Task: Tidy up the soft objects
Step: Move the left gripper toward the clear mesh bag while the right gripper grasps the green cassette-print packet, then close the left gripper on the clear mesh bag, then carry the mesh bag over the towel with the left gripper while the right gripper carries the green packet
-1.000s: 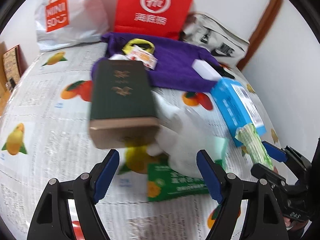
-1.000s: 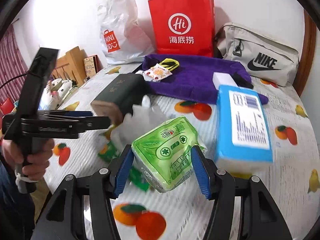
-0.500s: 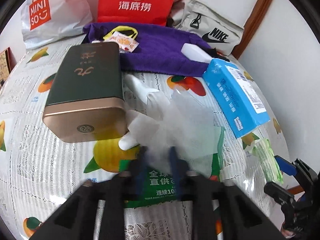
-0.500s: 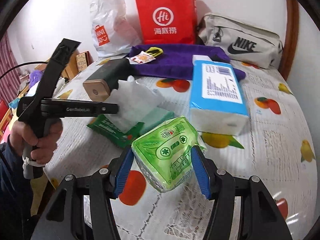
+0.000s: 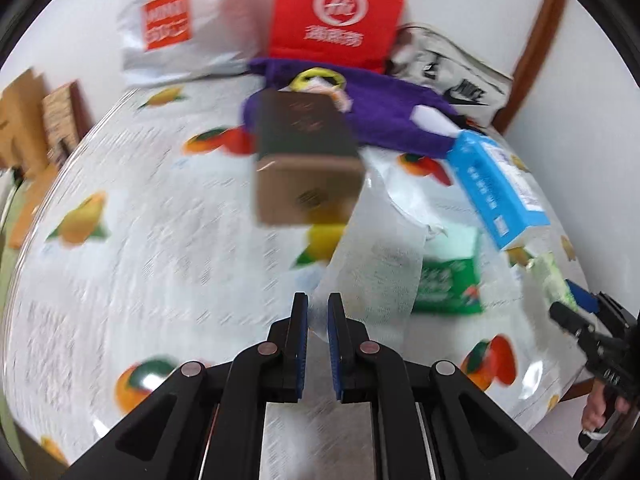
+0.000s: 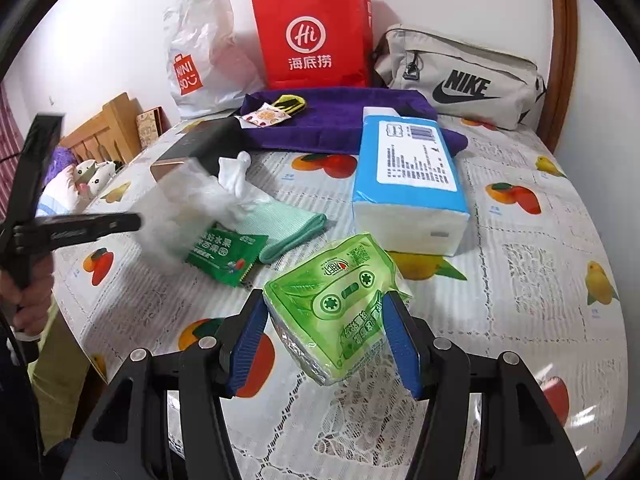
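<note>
My left gripper (image 5: 317, 312) is shut on the edge of a clear plastic bag (image 5: 376, 256), lifted off the table and blurred by motion; the bag also shows in the right wrist view (image 6: 180, 208), beside the left gripper (image 6: 132, 222). My right gripper (image 6: 324, 320) is shut on a green tissue pack (image 6: 340, 304), held above the table; it also shows in the left wrist view (image 5: 554, 276). A blue tissue pack (image 6: 412, 184), a green snack packet (image 6: 228, 254), a mint cloth (image 6: 288, 226) and a purple towel (image 6: 340, 120) lie on the table.
A dark box with a gold end (image 5: 304, 164) lies near the towel. A red paper bag (image 6: 316, 36), a white Miniso bag (image 6: 200, 56) and a grey Nike pouch (image 6: 460, 80) stand at the back wall. The fruit-print tablecloth (image 6: 540, 272) covers the table.
My left gripper closed from open onto the plastic bag and lifted it toward the left. My right gripper, still holding the green tissue pack, drew back toward the table's front.
</note>
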### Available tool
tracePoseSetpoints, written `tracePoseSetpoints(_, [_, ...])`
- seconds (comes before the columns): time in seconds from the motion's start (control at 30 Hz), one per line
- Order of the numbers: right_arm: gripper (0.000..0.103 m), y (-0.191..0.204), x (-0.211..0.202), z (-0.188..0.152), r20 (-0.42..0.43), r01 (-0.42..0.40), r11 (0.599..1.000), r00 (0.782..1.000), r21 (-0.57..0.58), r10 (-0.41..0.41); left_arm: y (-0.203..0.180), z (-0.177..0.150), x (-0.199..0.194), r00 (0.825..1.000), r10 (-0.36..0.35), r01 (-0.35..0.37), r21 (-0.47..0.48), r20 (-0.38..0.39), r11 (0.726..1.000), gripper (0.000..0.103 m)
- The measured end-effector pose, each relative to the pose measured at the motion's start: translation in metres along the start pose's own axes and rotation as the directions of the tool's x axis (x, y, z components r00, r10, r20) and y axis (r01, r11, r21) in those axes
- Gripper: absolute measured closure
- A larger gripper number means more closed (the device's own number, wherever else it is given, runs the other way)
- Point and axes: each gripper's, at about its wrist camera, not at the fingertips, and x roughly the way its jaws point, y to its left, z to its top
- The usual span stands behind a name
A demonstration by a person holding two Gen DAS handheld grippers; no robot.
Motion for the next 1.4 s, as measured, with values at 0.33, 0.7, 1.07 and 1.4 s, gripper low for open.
tracePoseSetpoints(0.33, [0.045,-0.004,0.001,-0.006,-0.015,0.006,1.0,1.0,0.016,-0.006,0.026,-0.015,0.01,0.997,0.048,-0.051,-0.062,-0.057,0.997,0.056])
tracePoseSetpoints(0.7, [0.044,-0.013,0.01,-0.01,-0.044,0.009,0.999,0.999,0.053,-0.006,-0.01,0.003,0.036,0.997,0.056,-0.052,0.062,-0.055,0.997,0.028])
tracePoseSetpoints(1.07, [0.044,-0.015,0.021,-0.011,-0.045,0.075,0.997,0.996,0.022,-0.074,-0.023,-0.009,0.039,0.993,0.117,-0.115,0.163,-0.001,0.98,0.019])
tracePoseSetpoints(1.4, [0.044,-0.007,0.014,-0.013,-0.038,0.089,0.996,0.995,-0.014,-0.089,0.008,-0.002,0.025,0.995,0.094,-0.095,0.058,0.016,0.994,0.091])
